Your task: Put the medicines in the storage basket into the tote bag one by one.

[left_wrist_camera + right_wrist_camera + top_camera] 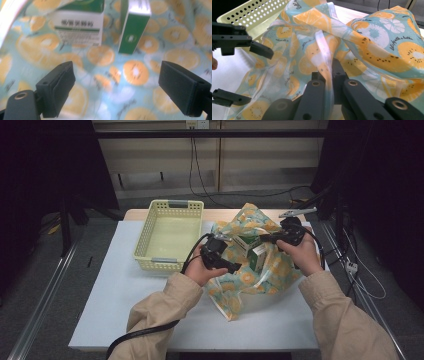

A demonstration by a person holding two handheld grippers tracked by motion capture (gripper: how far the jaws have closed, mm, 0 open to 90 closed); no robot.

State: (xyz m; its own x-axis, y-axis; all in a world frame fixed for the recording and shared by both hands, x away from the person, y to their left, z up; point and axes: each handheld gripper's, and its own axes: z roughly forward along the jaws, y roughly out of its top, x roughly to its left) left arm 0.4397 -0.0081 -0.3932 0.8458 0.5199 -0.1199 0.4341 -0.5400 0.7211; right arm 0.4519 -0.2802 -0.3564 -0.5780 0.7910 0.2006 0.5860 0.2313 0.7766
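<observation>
Two boxes (100,22) seen inside a patterned bag (250,265) at frame centre, bag handle (325,62) pinched by the right gripper (329,75), left gripper (117,90) held wide with nothing between its jaws.

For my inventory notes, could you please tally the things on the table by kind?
Green-and-white boxes: 2, the wider box and the narrower box, both in the bag's opening
Fruit-print bag: 1
Yellow perforated basket: 1
Total: 4
</observation>
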